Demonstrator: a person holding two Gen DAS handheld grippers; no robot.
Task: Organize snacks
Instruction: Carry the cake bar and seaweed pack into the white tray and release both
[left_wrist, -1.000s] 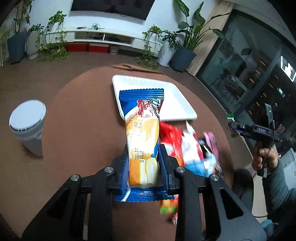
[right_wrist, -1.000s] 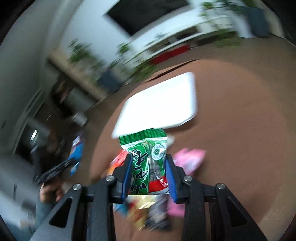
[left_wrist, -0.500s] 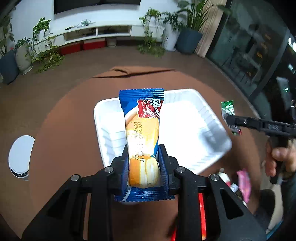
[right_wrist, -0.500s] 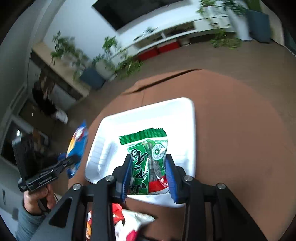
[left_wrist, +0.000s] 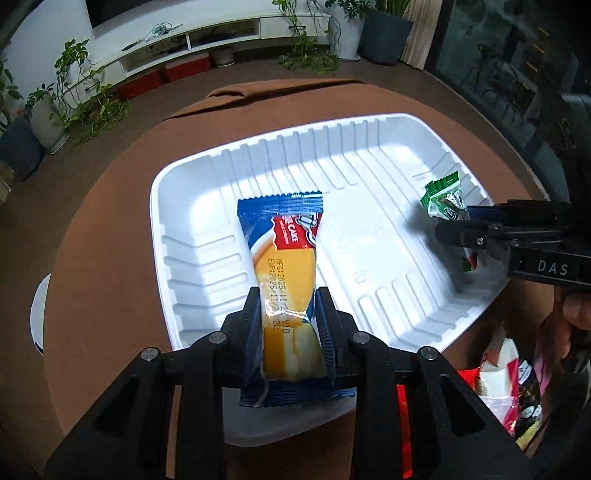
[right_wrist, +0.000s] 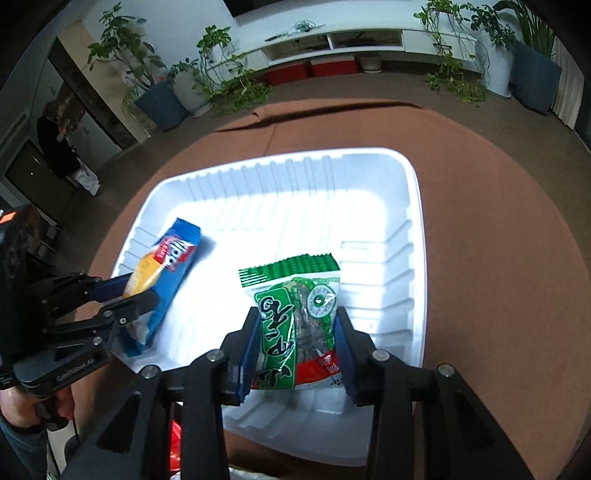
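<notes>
Both tongs point steeply down over the white tray (left_wrist: 192, 206) on the round brown desk (left_wrist: 110, 229). The left tongs (left_wrist: 288, 325) are clamped on a blue cake packet (left_wrist: 286, 273), which sticks out ahead of the fingertips above the tray floor. Seen from the right wrist, those tongs (right_wrist: 129, 295) reach in from the left edge, the packet (right_wrist: 170, 266) tilted, with a hand (right_wrist: 22, 410) on the handle below.

The right tongs (right_wrist: 295, 332) are opening around a green snack packet (right_wrist: 295, 314); the packet stands between the blue pads (right_wrist: 248, 343), and a narrow gap shows at the right pad. From the left wrist they enter from the right (left_wrist: 454, 221), over the tray's right end. More snack packets (left_wrist: 509, 384) lie on the desk behind and right of the left tongs.
</notes>
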